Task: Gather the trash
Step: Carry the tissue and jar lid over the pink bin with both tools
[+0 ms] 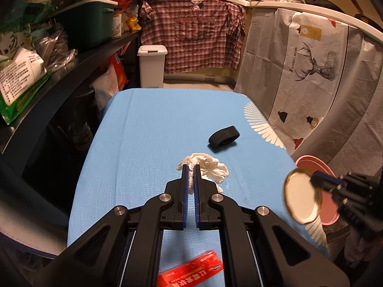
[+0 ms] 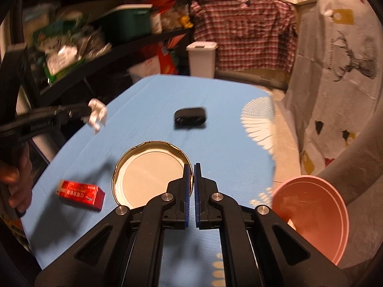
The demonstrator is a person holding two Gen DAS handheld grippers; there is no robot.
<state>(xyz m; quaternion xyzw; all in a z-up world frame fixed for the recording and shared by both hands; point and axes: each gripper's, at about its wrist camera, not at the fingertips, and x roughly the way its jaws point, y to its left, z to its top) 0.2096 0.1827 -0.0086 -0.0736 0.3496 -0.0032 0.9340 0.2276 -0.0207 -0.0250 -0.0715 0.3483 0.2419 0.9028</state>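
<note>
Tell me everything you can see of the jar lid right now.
The jar lid is round metal with a gold crimped rim and a plain white inner face. The right tool is shut on its rim, holding it tilted, inner face showing, clear of the blue tablecloth. Nothing else touches it.

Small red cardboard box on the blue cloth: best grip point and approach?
Take the small red cardboard box across its two long sides, near the middle, coming down from above. It lies flat on the blue cloth, long and narrow, with clear cloth on both sides.
</note>
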